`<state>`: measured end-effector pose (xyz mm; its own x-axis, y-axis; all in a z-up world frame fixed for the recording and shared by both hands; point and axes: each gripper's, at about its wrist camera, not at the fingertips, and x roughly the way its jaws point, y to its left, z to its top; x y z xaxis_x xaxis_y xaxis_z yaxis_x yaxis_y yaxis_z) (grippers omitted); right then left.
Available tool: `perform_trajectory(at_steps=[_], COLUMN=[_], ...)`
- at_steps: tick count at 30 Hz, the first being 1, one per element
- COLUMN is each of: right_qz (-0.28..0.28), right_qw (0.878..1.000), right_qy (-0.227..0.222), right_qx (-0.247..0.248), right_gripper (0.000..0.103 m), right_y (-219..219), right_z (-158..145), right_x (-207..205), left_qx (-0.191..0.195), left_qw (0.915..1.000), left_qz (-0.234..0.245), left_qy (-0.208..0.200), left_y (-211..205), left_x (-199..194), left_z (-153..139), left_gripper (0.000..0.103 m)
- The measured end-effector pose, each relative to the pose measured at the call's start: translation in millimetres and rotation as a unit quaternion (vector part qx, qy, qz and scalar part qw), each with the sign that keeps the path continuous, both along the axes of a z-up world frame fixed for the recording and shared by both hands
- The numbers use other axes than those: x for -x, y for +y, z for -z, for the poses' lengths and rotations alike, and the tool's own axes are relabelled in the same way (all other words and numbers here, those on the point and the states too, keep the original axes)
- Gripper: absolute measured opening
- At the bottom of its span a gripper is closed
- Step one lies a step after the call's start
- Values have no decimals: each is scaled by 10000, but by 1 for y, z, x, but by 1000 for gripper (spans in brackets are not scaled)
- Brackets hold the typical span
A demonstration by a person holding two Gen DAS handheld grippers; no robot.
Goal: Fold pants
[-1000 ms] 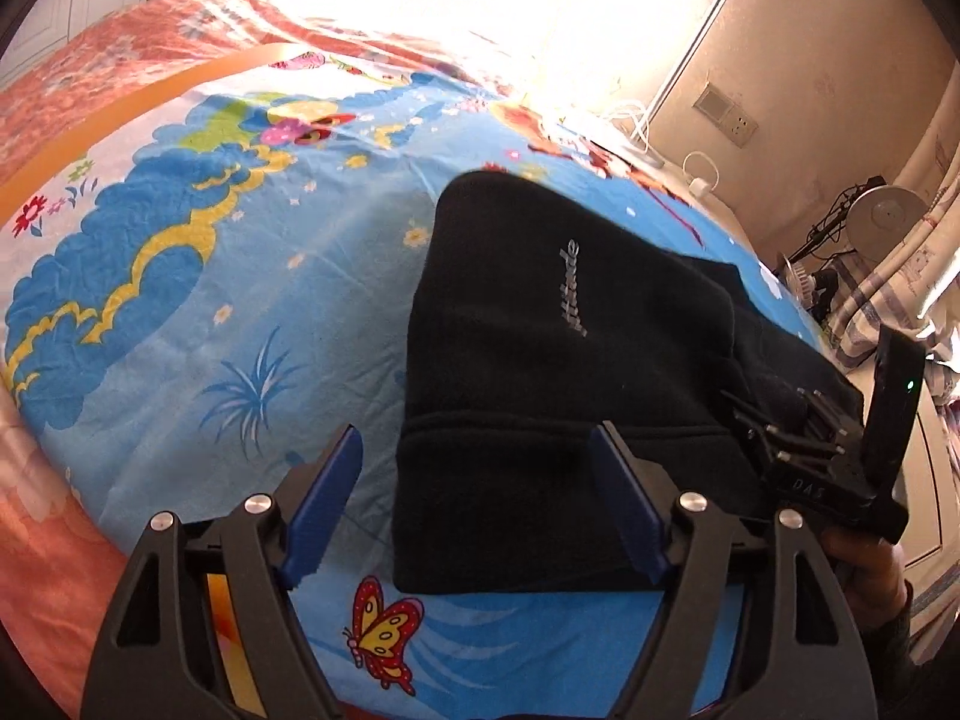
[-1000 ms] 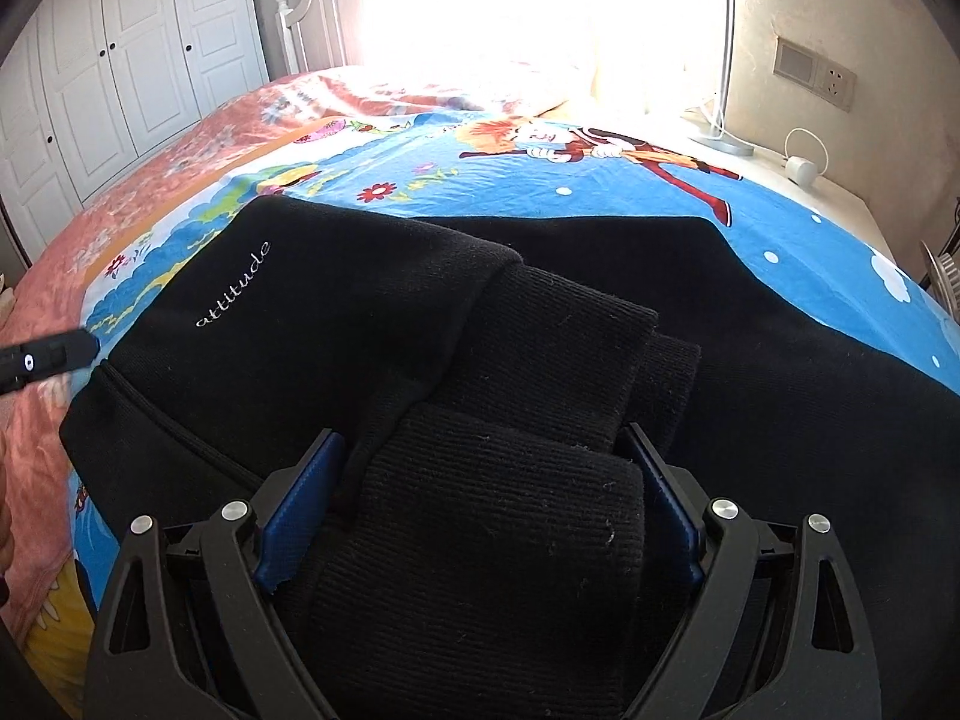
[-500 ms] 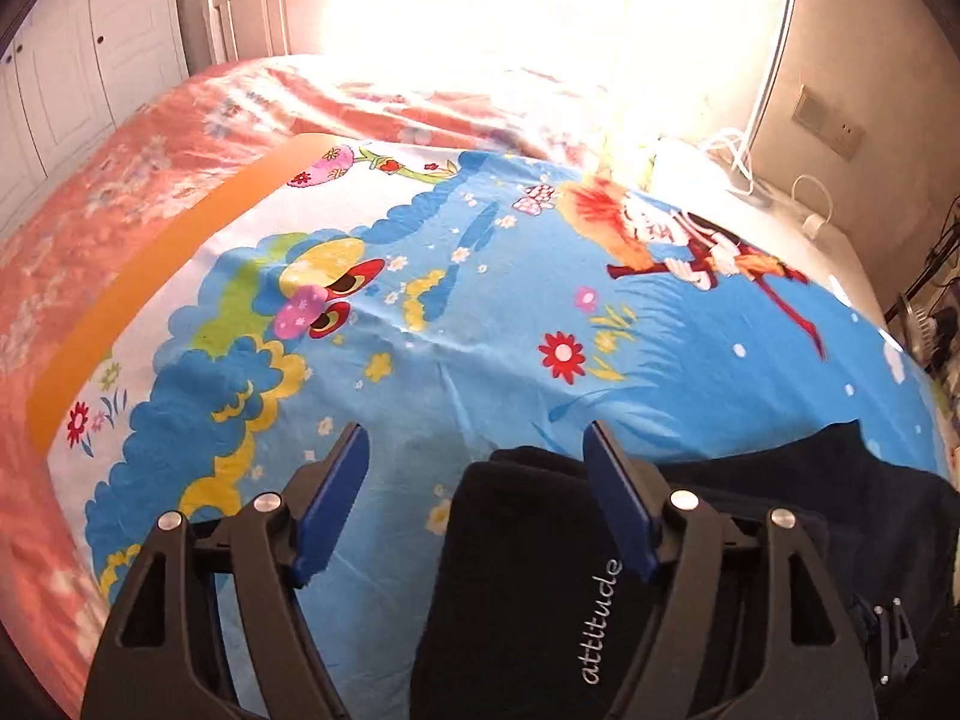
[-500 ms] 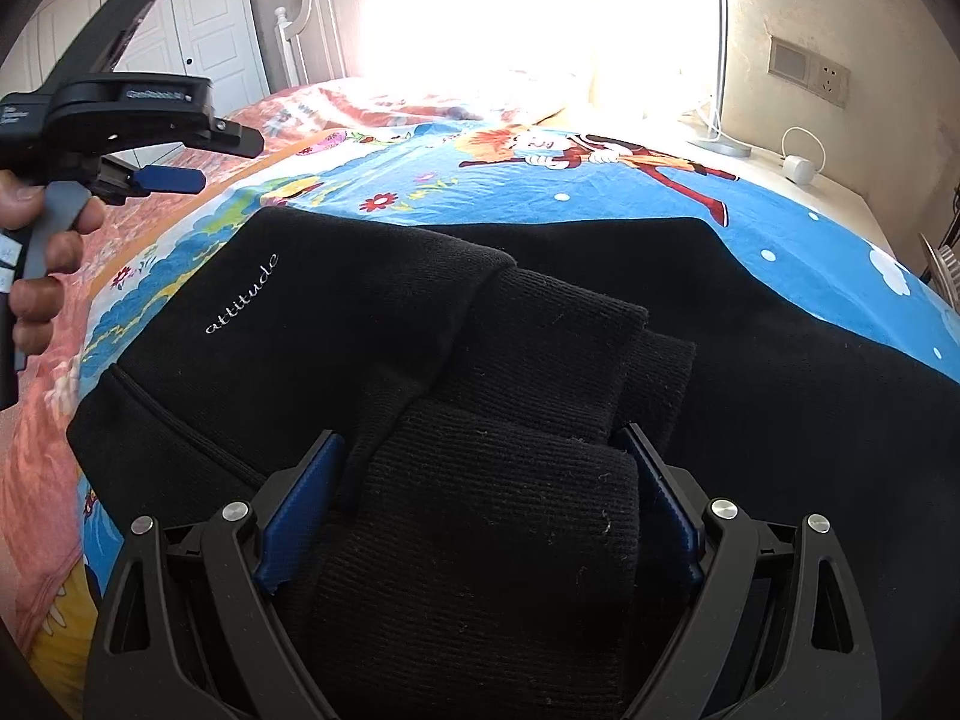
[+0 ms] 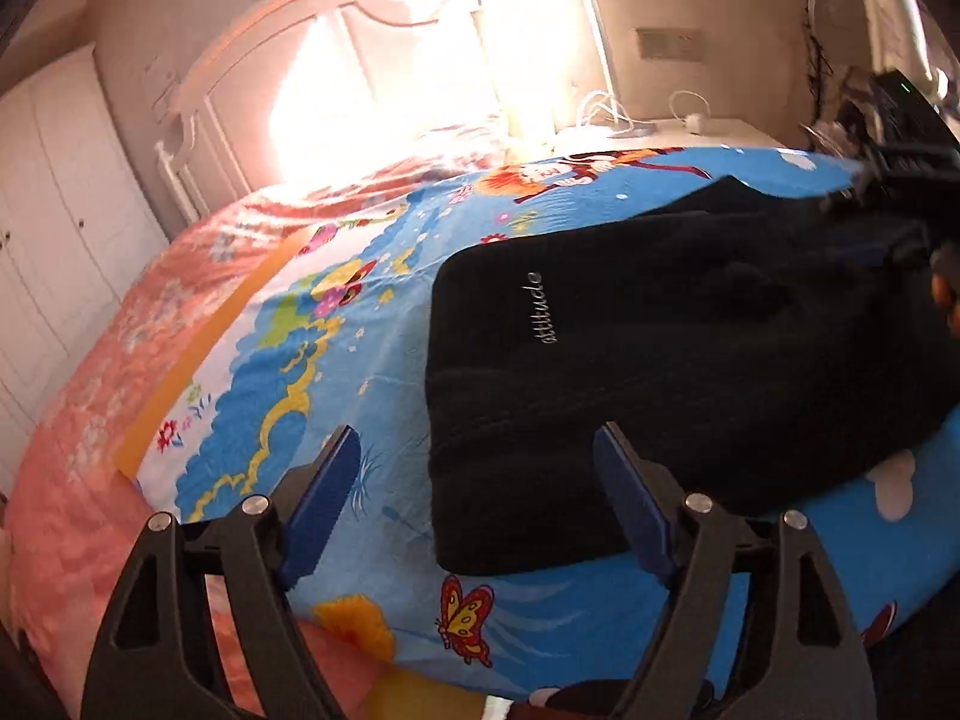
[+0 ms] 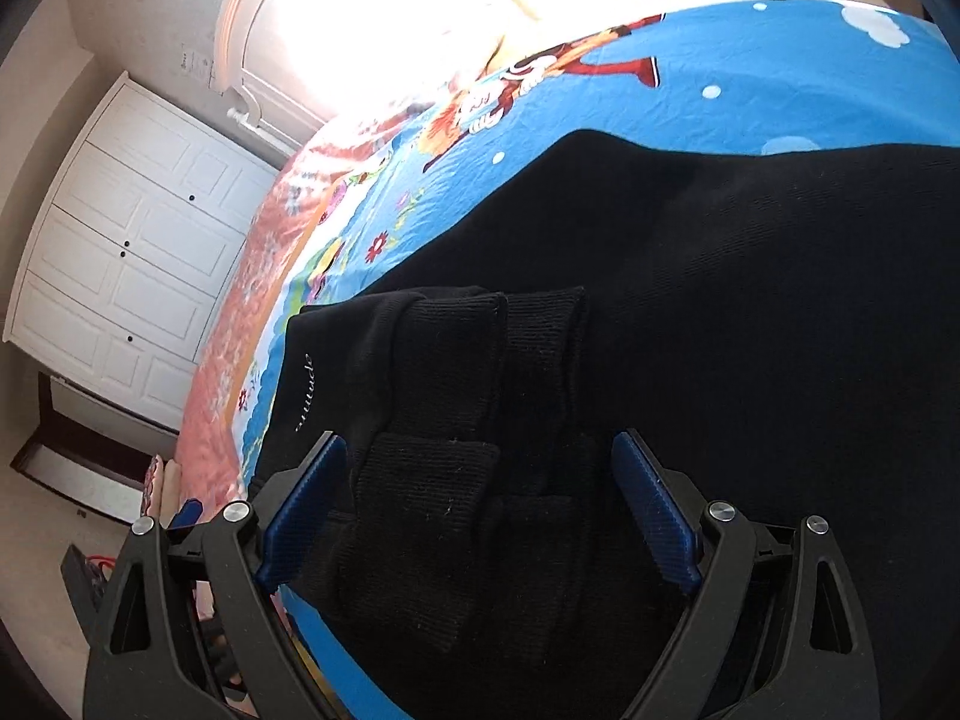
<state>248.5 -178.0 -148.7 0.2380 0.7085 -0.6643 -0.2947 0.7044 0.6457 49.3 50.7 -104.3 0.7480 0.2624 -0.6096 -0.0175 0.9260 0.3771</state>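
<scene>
Black pants [image 5: 690,360] lie folded on a blue cartoon sheet [image 5: 336,360], white "attitude" lettering facing up. My left gripper [image 5: 480,504] hovers over their near left corner. Its jaws are opening, and the corner shows between the blue pads [image 5: 318,504] without being pressed. In the right wrist view the pants [image 6: 750,330] fill the right half. Their ribbed cuffs [image 6: 444,480] lie stacked on the fold. My right gripper [image 6: 480,516] stands open around those cuffs, its pads not squeezing them. A hand with that gripper is blurred at the left wrist view's right edge.
An orange-pink bedspread [image 5: 90,420] borders the sheet on the left. White wardrobe doors [image 6: 120,252] stand beyond the bed. A pale headboard [image 5: 288,60] and a bedside top with cables [image 5: 660,120] sit at the far end. The bed's near edge runs just below both grippers.
The left gripper swung out over the bare sheet, then back to the pants' near corner, rolling as it went. The right gripper rolled too, cuffs still between its fingers. The left gripper has left the right view.
</scene>
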Motion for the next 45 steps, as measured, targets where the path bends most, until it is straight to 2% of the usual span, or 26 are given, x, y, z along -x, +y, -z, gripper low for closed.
perform_trajectory(at_steps=[1, 3, 9, 12, 14, 15, 17, 18, 19, 20, 21, 23, 26, 30, 31, 32, 33, 34, 36, 37, 38, 39, 41, 42, 43, 45], right_qz=[-1, -17, -419, -580, -661, -645, -718, -720, -727, -756, -779, -743, -659, -445, -344, -137, 72, 183, 250, 186, 78, -46, -308, -367, -362, -317], right_qw=[10000, 10000, 9983, 9965, 9944, 9936, 9942, 9948, 9949, 9950, 9951, 9952, 9959, 9959, 9950, 9916, 9861, 9807, 9723, 9695, 9673, 9648, 9588, 9558, 9533, 9500], right_qy=[-25, 23, -166, -273, -381, -411, -323, -319, -378, -455, -526, -638, -616, -349, -456, -630, -871, -1155, -1594, -1785, -1971, -2151, -2391, -2381, -2293, -2083], right_qx=[-27, -20, 367, 540, 733, 836, 727, 652, 589, 459, 315, 85, 113, 711, 818, 1121, 1414, 1566, 1692, 1668, 1592, 1511, 1501, 1683, 1930, 2305], right_gripper=[87, 87, 88, 88, 75, 61, 44, 29, 19, 17, 16, 16, 16, 20, 42, 64, 74, 79, 79, 79, 80, 81, 84, 84, 84, 84], right_y=[2, 6, 26, 34, 43, 44, 45, 44, 42, 39, 36, 26, 18, 17, 14, 11, 9, 9, 15, 23, 33, 44, 68, 80, 89, 97], right_z=[0, 0, -4, -5, -5, -5, -8, -12, -20, -29, -38, -49, -42, -4, -7, -14, -23, -35, -53, -60, -65, -69, -65, -57, -45, -19], right_x=[-4, -11, -19, -23, -25, -26, -30, -30, -28, -25, -21, -13, -7, -16, -14, -11, -7, -1, 13, 21, 30, 39, 51, 53, 52, 48], left_qx=[-586, -1596, -2680, -2636, -2862, -2976, -2908, -2944, -3072, -3272, -3328, -3110, -3197, -3032, -3011, -2713, -2164, -1630, -438, 177, 758, 1321, 2382, 2679, 2769, 3169], left_qw=[9976, 9835, 9465, 9437, 9372, 9360, 9401, 9397, 9349, 9281, 9269, 9365, 9317, 9309, 9335, 9431, 9566, 9679, 9882, 9934, 9938, 9887, 9648, 9552, 9519, 9409], left_qz=[358, 820, 1749, 1976, 1964, 1852, 1756, 1727, 1775, 1771, 1708, 1517, 1506, 2026, 1928, 1905, 1929, 1864, 1369, 993, 517, 18, -920, -1173, -1298, -1179], left_qy=[-26, -219, -412, -284, -331, -316, -279, -225, -107, -118, -310, -559, -838, -193, -263, -268, -301, -430, -526, -551, -634, -713, -633, -459, -168, 163], left_y=[-25, -63, -125, -138, -145, -146, -146, -147, -148, -149, -148, -143, -138, -145, -145, -143, -136, -124, -83, -55, -23, 9, 70, 91, 104, 114], left_x=[8, 16, 12, 5, -3, -11, -24, -29, -33, -35, -33, -30, -23, -27, -27, -24, -18, -12, -11, -13, -16, -19, -26, -26, -26, -10], left_z=[6, 17, 36, 44, 54, 60, 66, 69, 72, 73, 65, 42, 33, 73, 73, 63, 45, 26, -12, -25, -35, -39, -28, -15, 0, 23], left_gripper=[74, 67, 64, 63, 63, 63, 58, 48, 25, 19, 16, 16, 16, 24, 25, 31, 48, 61, 62, 62, 62, 62, 58, 57, 57, 60])
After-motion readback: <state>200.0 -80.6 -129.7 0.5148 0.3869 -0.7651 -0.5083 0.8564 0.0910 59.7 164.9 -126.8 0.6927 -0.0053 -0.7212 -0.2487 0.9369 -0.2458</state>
